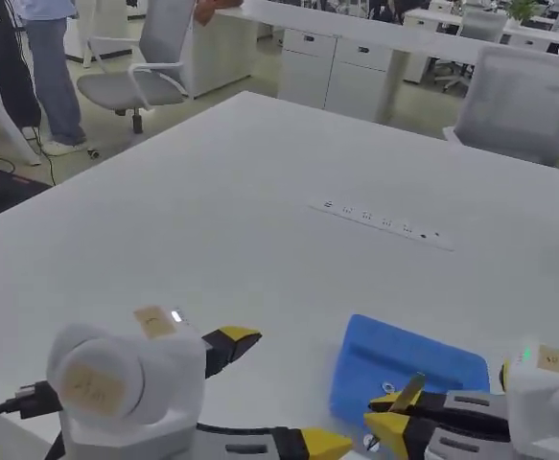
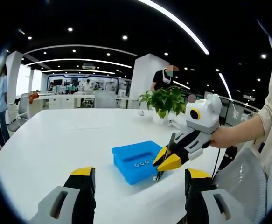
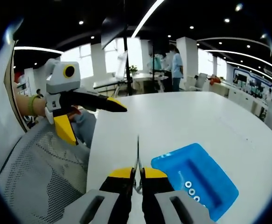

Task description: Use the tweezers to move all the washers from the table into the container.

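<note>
1. While my right gripper (image 3: 138, 174) is clamped tight on the tweezers (image 3: 138, 154), their thin tips point forward over the white table (image 3: 196, 116).
2. My left gripper (image 2: 136, 176) hangs above the table with its jaws wide apart, holding nothing.
3. The blue container (image 3: 180, 163) sits just beside the tweezers, and a short row of washers (image 3: 191, 189) lies inside it.
4. From the left gripper view, the tweezer tips seem to touch the table at the container's near corner, though that spot is too small to be sure.
</note>
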The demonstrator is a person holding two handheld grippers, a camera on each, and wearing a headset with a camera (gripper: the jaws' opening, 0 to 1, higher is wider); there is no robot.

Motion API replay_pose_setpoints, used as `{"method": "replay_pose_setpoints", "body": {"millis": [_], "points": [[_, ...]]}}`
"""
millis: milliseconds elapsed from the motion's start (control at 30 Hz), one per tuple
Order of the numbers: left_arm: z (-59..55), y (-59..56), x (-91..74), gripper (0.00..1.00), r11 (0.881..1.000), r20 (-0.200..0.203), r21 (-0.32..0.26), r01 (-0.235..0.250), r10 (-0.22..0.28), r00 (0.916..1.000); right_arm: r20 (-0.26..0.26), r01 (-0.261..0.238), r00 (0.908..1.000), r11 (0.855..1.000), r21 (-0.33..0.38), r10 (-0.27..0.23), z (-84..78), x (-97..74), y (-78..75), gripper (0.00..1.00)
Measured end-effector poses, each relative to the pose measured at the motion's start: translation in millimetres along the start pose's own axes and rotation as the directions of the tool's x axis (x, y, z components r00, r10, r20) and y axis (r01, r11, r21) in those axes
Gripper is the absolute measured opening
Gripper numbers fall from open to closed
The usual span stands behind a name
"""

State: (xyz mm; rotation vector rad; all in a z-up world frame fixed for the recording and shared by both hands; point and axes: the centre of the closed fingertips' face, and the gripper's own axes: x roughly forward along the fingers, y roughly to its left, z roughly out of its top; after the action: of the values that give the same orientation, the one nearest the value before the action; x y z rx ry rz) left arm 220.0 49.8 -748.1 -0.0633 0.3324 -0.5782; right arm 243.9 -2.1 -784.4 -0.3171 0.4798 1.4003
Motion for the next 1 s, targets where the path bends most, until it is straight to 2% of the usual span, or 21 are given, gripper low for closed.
{"method": "replay_pose_setpoints", "body": {"millis": [367,600,1000], "points": [[-0.3,-0.8,0.2,0.8,1.0,-0.001,0.001,0.004,-0.004,1.0,0.064,0.029,0.9975,0.999,0.012,-0.03,28.6,-14.9,-11.3,0.02],[-0.4,-1.5,0.4,0.8,1.0,-0.002,0.004,0.008,-0.008,1.0,0.103,0.043,0.9935,0.998,0.053,-0.049,40.0,-16.9,-22.5,0.02],[0.8,-0.3,-0.1,0.8,1.0,0.005,0.001,0.002,-0.002,1.0,0.113,0.076,0.9892,0.986,0.149,-0.094,43.6,-9.0,-49.2,0.03]]}}
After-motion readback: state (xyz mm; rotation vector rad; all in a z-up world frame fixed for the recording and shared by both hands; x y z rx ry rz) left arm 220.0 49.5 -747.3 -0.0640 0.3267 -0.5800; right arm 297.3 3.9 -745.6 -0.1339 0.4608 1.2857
